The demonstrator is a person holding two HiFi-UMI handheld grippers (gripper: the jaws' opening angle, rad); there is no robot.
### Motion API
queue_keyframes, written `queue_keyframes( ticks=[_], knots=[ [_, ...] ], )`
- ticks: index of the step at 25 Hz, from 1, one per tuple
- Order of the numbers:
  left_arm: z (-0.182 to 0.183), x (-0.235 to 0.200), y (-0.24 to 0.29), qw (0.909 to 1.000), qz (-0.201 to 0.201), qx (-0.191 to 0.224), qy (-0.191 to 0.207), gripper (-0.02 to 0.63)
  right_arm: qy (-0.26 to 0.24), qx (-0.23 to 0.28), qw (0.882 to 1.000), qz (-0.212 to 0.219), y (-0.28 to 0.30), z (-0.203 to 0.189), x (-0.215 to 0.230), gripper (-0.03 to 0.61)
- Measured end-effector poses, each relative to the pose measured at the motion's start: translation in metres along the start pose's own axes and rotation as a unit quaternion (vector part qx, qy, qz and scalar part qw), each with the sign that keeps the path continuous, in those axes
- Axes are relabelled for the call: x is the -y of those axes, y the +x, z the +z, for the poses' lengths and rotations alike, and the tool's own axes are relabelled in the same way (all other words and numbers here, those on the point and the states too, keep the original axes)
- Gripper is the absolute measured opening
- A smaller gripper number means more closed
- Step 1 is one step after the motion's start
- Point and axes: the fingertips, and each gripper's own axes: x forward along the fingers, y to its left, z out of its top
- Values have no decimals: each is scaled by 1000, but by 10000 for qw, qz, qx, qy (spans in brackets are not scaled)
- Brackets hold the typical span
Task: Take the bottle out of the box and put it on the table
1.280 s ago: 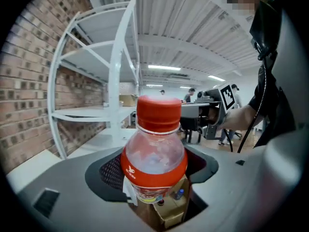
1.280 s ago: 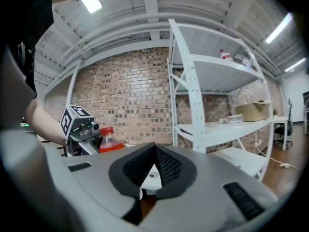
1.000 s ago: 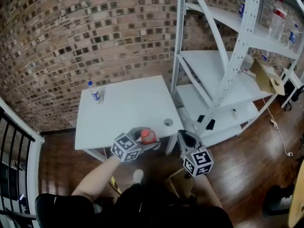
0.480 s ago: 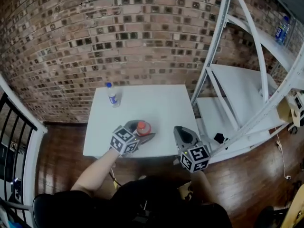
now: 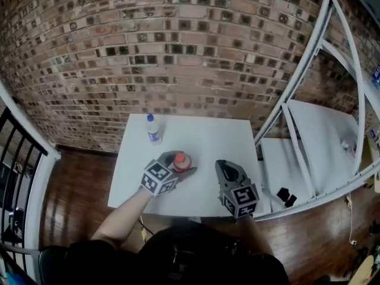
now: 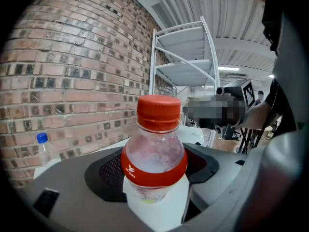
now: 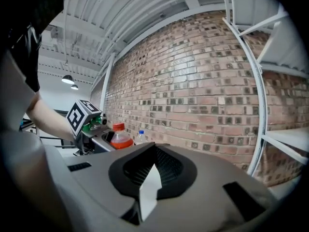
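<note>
Left gripper (image 5: 179,167): clamped on red-capped bottle (image 6: 154,154).
Right gripper (image 5: 228,171): empty, seemingly closed.
Set-down: lower upright onto bare white table (image 5: 208,138), clear of blue-capped bottle (image 5: 153,129); release gently.

Light: even, moderately bright indoor light; in your right gripper view ceiling lamps (image 7: 69,81) glow at 9 o'clock. White table (image 5: 205,138): bright, no harsh glare. The wooden floor (image 5: 77,183) carries a soft sheen at 8 o'clock in your head view. Distortion: heavy fisheye, shelf posts (image 5: 309,58) bowed, both gripper views ringed black at the corners. Focus: bottle (image 6: 153,153) close to your left lens, slightly soft; brick wall (image 5: 178,52) crisp in the head view.
</note>
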Motion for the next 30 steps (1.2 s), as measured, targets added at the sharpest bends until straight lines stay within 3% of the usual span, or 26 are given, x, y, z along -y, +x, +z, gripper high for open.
queue_keyframes(
  ticks=[15, 25, 30],
  knots=[
    [21, -92, 69, 9978, 540, 126, -356, 327, -223, -69, 9992, 325, 76, 4, 76, 5],
    [-25, -163, 123, 9844, 1562, -165, -789, 328, 288, -586, 9976, 220, 98, -58, 127, 5],
    [-49, -185, 151, 9806, 1660, -402, -963, 328, 653, -694, 9949, 342, 112, -83, 139, 5]
  ],
)
